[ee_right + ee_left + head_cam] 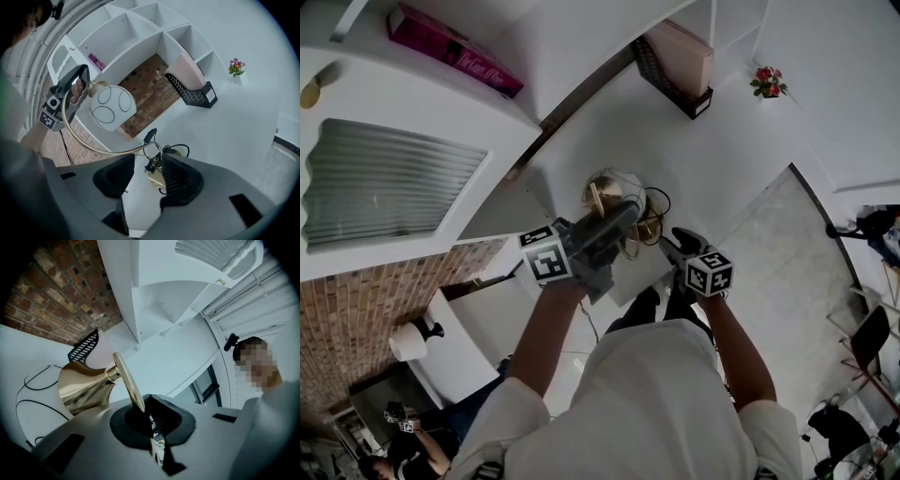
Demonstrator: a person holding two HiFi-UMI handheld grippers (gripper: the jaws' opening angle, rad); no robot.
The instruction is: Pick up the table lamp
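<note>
The arched brass table lamp (125, 378) with the white globe shade (112, 108) is held over the white counter (722, 159), its thin stem pinched tight in the left claw (149, 417). The right claw (147, 161) is spread wide just by the tangled black cord (180, 149), nothing gripped.

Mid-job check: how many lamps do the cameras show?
1. The lamp has its curved brass stem clamped in the left claw, white shade beside it; its base and cord lie just past the open right claw. Some shelf corners are hidden.
</note>
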